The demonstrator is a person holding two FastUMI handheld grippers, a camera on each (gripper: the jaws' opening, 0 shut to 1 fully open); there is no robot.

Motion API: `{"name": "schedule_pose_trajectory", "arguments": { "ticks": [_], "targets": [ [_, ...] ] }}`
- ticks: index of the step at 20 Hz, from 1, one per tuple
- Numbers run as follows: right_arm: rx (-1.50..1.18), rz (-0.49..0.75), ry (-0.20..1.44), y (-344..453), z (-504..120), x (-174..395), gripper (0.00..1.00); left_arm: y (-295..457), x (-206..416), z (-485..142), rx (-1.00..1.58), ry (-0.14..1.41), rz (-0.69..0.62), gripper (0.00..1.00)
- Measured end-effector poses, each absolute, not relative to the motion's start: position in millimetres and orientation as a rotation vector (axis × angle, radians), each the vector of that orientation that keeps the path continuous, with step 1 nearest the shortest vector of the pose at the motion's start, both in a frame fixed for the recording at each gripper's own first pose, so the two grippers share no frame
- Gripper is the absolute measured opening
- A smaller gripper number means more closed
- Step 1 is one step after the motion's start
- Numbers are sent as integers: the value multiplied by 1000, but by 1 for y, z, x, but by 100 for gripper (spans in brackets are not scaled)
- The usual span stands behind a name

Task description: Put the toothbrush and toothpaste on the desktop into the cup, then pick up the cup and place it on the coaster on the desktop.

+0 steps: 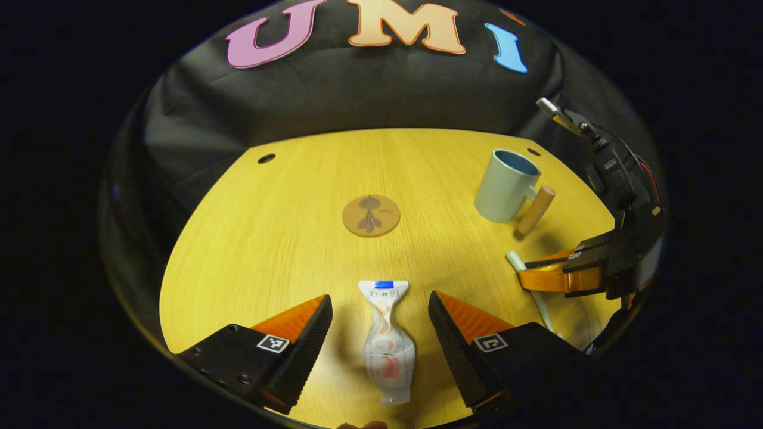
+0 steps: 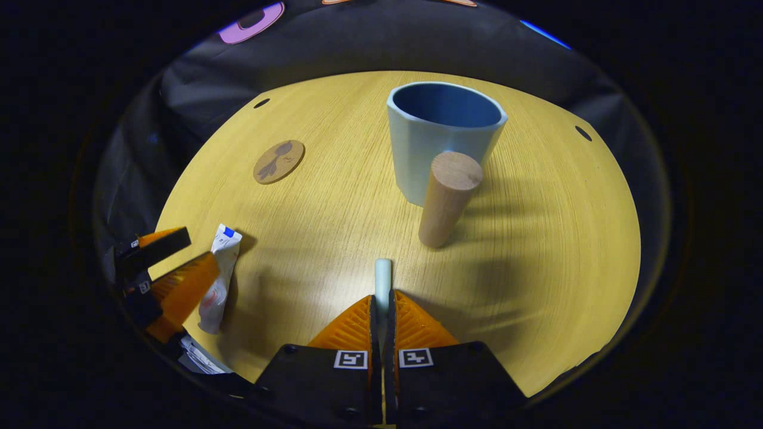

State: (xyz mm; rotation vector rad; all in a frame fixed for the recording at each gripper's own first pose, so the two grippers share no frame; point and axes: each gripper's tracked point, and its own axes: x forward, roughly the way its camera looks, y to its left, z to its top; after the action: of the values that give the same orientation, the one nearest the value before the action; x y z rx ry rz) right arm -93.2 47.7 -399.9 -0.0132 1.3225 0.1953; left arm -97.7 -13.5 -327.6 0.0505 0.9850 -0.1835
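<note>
Pinching toothbrush [image 2: 382, 277] on the bench [image 2: 334, 196], right gripper [image 2: 382, 310] looks clamped; left gripper [image 1: 380, 319] spread around toothpaste [image 1: 387, 342]. Lift level, tip into cup [image 2: 444, 140].

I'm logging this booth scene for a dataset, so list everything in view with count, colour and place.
table: one, yellow wood grain, carrying all the items.
cup: one, pale blue with a wooden handle, upright at the far right, nothing inside.
coaster: one, brown round, mid-table, bare.
toothpaste: one, white tube, flat between the left gripper's fingers, not clamped.
toothbrush: one, pale handle, low over the table in front of the cup.
left gripper: orange and black, open around the toothpaste.
right gripper: orange and black, shut on the toothbrush.
</note>
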Motion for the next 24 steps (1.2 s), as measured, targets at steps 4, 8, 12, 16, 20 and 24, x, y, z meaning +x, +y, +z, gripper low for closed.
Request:
{"name": "schedule_pose_trajectory", "arguments": {
  "ticks": [4, 8, 12, 16, 20, 24],
  "targets": [
    [-13, 202, 1308, 48, -400, -93, 5, -20, -102, -344, 37, 1051, -209, 96],
    [-10, 213, 1300, 48, -400, -93, 5, -24, -111, -359, 46, 1115, -212, 96],
    [-12, 225, 1293, 48, -400, -93, 5, -26, -110, -360, 65, 1114, -208, 96],
    [-13, 238, 1287, 48, -400, -93, 5, -27, -106, -361, 49, 1127, -175, 89],
    [-16, 246, 1273, 48, -400, -93, 5, -34, -96, -362, 20, 1094, -188, 25],
    [-12, 263, 1259, 49, -399, -91, 5, -35, -99, -360, -7, 1085, -183, 5]
  ]
}}
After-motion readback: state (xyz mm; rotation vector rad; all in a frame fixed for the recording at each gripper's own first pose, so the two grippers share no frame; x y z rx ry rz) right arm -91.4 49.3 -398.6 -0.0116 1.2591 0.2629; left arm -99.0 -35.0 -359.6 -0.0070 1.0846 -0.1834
